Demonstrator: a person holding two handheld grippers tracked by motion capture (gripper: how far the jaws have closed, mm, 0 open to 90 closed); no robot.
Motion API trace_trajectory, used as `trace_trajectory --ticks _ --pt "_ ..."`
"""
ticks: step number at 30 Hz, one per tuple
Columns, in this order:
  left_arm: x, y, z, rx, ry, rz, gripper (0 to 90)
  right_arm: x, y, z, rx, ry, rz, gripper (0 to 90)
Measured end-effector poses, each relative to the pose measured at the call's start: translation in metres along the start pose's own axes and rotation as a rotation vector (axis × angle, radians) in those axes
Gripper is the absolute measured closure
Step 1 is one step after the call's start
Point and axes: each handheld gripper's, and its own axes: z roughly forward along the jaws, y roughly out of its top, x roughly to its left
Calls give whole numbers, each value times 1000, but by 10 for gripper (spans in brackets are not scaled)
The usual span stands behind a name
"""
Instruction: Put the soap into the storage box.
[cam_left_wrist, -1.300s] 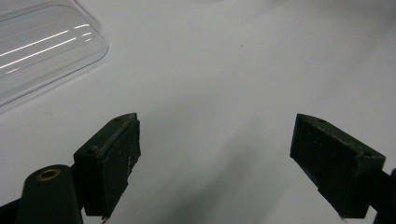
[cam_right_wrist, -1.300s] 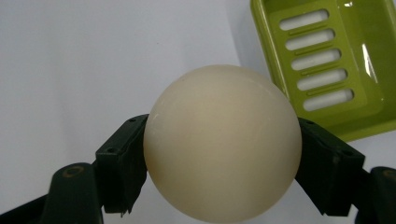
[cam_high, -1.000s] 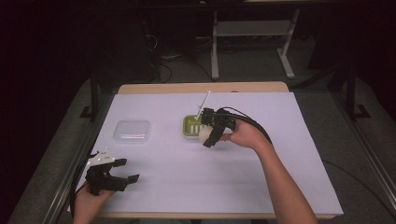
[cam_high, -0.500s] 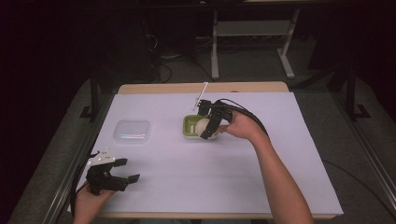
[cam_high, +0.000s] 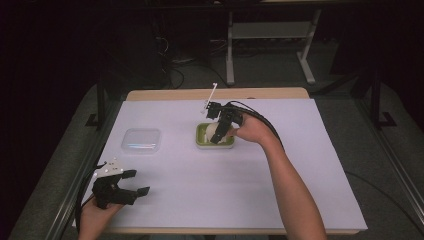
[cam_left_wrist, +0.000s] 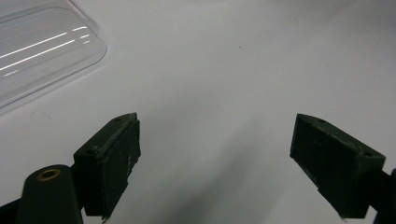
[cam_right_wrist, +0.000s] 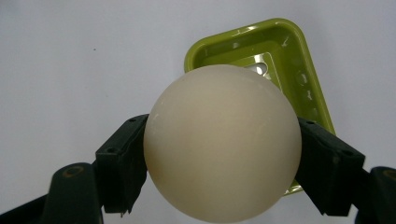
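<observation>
So the right gripper (cam_high: 218, 134) has its jaws clamped on either side of a cream ball (cam_right_wrist: 222, 142), holding it right over the green tray (cam_right_wrist: 289, 51) near the middle of the table (cam_high: 300, 165). The tray looks bare inside. The left gripper (cam_high: 131, 183) sits at the near left corner, jaws spread wide with nothing between them. The clear lid (cam_high: 141, 140) lies flat, left of the tray.

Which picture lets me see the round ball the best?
The right gripper view: the cream ball sits big and close between the right gripper jaws, above the green tray. In the high view it is a small pale spot half hidden by the gripper.
</observation>
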Motion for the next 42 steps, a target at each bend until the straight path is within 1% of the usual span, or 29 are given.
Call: trace_trajectory --ticks 1,3,7,12,17,20,27,30,33,34,36,38,42 --pt "-1 0 0 -2 -2 -13 154 -1 0 1 3 -2 10 239" --pt "-1 0 0 -1 -3 -10 153 -4 0 4 4 -1 24 239" --pt "-1 0 0 1 -4 -3 154 -8 1 9 3 -5 32 240" --pt "-1 0 0 2 -3 -6 153 -14 2 14 -11 -9 55 240" --pt "-1 -1 0 0 -4 -11 154 -20 1 18 -2 -18 65 240" --pt "-2 -1 0 1 -5 -13 154 -22 1 20 2 -17 81 240" --pt "-3 0 0 -3 -7 -10 153 -26 0 26 18 -21 91 239" --pt "-3 0 0 -1 -6 -6 154 -26 1 29 22 -30 93 240" --pt "-3 -1 0 2 -6 -4 154 -26 2 32 30 -23 99 239" --pt "-3 -1 0 -1 -7 -13 154 -27 2 34 31 -23 92 239" --pt "-3 -1 0 -3 -7 -14 153 -26 3 36 41 -20 98 239" --pt "-3 -1 0 0 -9 -15 154 -27 3 38 49 -22 93 239" --pt "-4 0 0 -5 -15 -16 154 -29 3 40 51 -15 101 239"
